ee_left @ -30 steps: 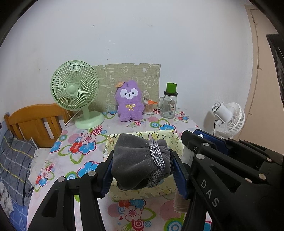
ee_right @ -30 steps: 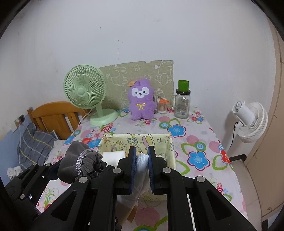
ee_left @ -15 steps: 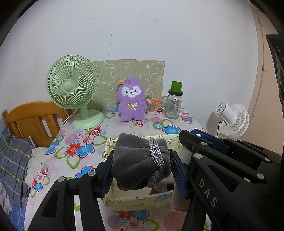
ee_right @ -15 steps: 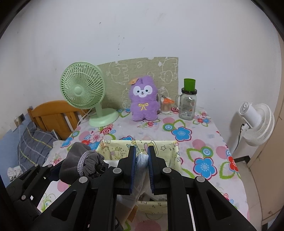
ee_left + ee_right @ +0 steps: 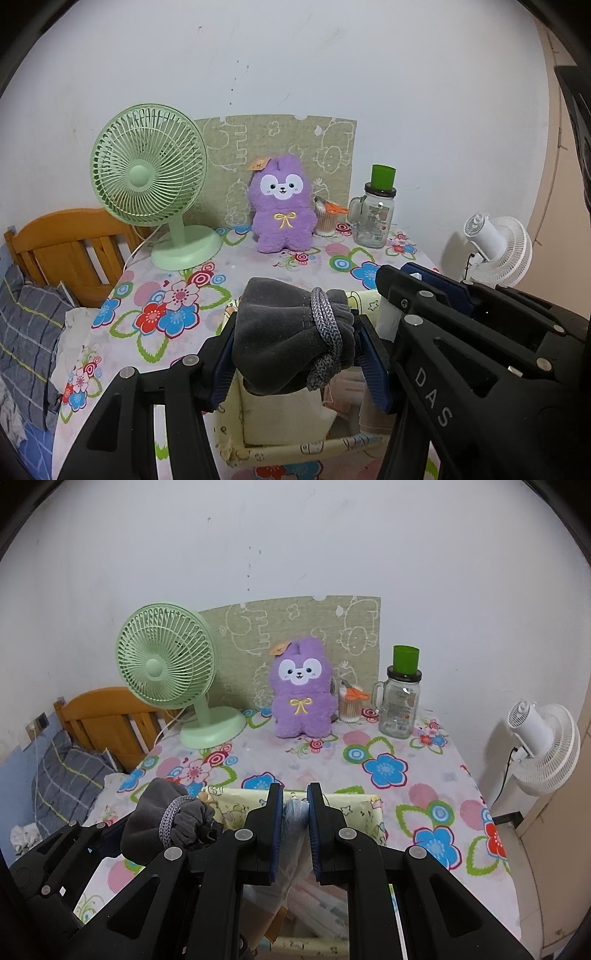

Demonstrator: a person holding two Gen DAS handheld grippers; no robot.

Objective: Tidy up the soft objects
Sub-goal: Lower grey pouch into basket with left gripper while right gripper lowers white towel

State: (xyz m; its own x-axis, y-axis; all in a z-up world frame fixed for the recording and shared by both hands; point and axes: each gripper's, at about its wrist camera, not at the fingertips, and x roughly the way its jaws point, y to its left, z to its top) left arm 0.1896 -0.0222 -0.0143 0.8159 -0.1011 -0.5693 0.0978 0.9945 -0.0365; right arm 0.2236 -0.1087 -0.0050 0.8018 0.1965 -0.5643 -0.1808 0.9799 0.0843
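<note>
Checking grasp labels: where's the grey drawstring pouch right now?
The grey velvet drawstring pouch is clamped in the left gripper, held above the near-left corner of the yellow fabric storage box; in the right wrist view it shows at lower left.

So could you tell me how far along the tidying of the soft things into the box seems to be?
Done: the yellow fabric box already holds some pale folded items. In hand: the left gripper clamps a grey drawstring pouch over the box, and the right gripper is shut on a clear plastic-wrapped item. Left: both still need setting inside; the purple plush toy stands untouched by the wall.
</note>
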